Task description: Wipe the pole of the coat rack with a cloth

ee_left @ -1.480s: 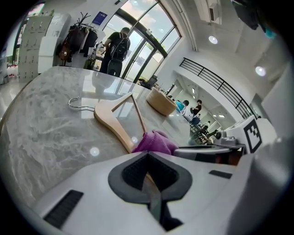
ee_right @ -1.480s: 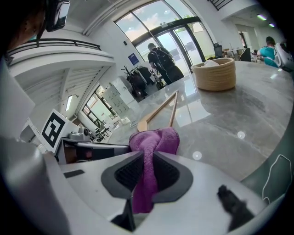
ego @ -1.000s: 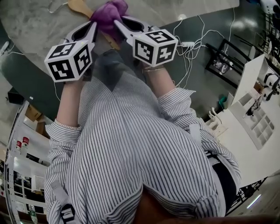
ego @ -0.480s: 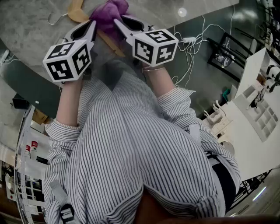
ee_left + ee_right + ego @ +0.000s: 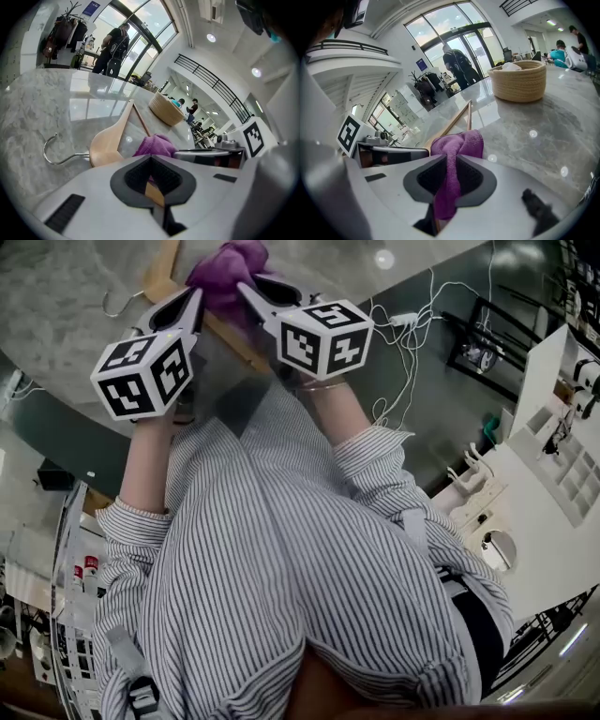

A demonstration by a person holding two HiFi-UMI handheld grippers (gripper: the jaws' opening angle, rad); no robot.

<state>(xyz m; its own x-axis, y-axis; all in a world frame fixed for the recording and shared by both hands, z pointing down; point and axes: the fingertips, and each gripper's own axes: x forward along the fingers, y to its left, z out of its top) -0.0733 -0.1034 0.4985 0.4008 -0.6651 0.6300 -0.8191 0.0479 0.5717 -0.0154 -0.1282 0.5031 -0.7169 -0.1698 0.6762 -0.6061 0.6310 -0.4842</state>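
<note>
A wooden coat hanger (image 5: 169, 266) lies on the marble table (image 5: 66, 296); its metal hook (image 5: 117, 304) points left. My left gripper (image 5: 194, 298) is shut on the hanger's lower wooden part; tan wood shows between its pads in the left gripper view, where the hanger (image 5: 110, 138) curves away. My right gripper (image 5: 246, 289) is shut on a purple cloth (image 5: 228, 263). The cloth (image 5: 457, 145) hangs down between the right gripper's (image 5: 447, 180) pads and bunches over the hanger's bar (image 5: 459, 119). The two grippers sit side by side, tips close together.
A woven basket (image 5: 518, 82) stands farther along the table. Beyond the table, a rack hung with coats and bags (image 5: 65, 30) stands far off, with people standing near the glass doors. White cables (image 5: 412, 324) lie on the dark floor at right, beside a white table (image 5: 553, 484).
Both grippers keep their holds. The head view has shifted a little, so more of the hanger and its hook shows at the top left.
</note>
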